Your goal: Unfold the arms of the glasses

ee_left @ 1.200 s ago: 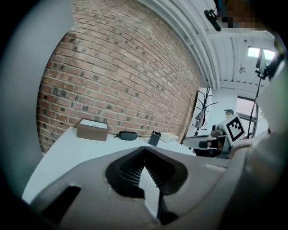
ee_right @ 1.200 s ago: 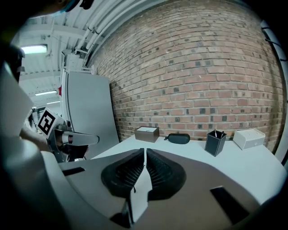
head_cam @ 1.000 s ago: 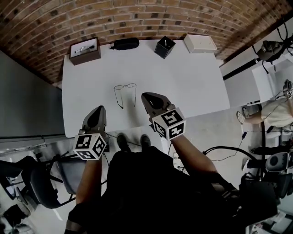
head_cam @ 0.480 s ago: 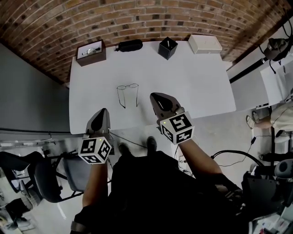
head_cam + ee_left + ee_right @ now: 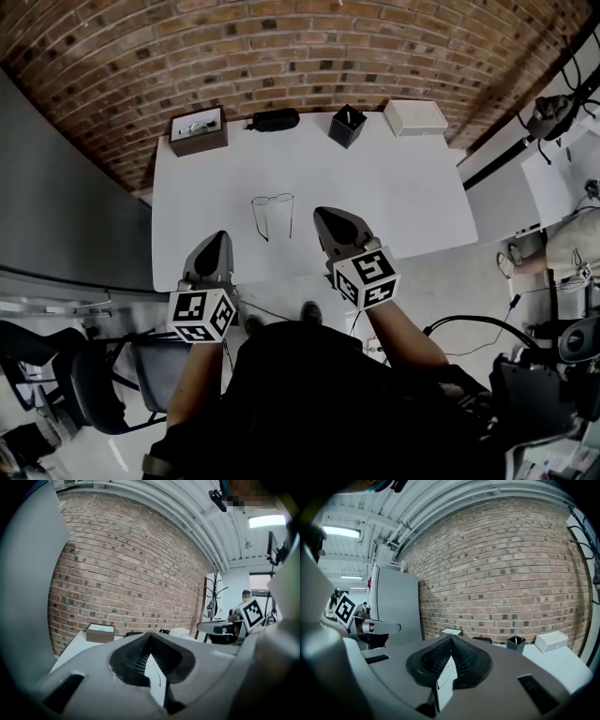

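Note:
The thin wire-framed glasses (image 5: 272,214) lie on the white table (image 5: 403,187), lenses away from me and both arms spread out towards me. My left gripper (image 5: 217,238) hovers near the table's front edge, left of the glasses and apart from them, shut and empty. To the right of the glasses my right gripper (image 5: 324,215) is also shut, with nothing in it. In the left gripper view the glasses (image 5: 156,672) show as a faint line below the closed tips (image 5: 149,636). They show the same way (image 5: 451,668) in the right gripper view, under its tips (image 5: 451,639).
Along the table's far edge stand a brown box (image 5: 198,130), a black case (image 5: 275,119), a black pen cup (image 5: 347,126) and a white box (image 5: 414,116). A brick wall rises behind. A chair (image 5: 94,375) is at my lower left, cables and gear at the right.
Both grippers have lifted a little above the table and stay either side of the glasses. The glasses have not moved.

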### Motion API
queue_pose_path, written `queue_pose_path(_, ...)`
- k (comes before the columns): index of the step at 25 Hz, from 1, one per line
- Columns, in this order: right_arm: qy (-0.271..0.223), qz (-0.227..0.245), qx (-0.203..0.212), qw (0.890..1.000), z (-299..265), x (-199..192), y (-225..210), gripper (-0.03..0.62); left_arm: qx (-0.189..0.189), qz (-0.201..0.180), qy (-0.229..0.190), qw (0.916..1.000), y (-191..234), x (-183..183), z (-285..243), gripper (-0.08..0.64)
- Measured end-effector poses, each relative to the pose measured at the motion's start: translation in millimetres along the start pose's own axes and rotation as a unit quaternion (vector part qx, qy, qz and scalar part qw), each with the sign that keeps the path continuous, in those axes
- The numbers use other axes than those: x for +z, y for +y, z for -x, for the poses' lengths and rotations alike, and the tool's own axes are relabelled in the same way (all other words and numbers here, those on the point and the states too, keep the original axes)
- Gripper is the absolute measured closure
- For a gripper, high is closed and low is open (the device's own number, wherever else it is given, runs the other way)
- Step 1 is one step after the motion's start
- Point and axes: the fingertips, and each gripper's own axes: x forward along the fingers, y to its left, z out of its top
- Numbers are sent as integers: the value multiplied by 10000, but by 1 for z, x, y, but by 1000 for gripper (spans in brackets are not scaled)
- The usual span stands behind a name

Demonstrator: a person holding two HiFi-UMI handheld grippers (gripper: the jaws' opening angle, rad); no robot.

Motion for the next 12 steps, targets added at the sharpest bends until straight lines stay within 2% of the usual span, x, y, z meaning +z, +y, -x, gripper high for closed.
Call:
queue_pose_path(7, -223, 109, -122, 9996, 5, 19, 7, 584, 33, 54, -317, 9995, 10, 20, 12, 549)
queue_pose_path(12, -326, 108, -159, 9993, 9, 23, 10, 584, 43, -119, -487, 9987, 8, 31, 20, 549)
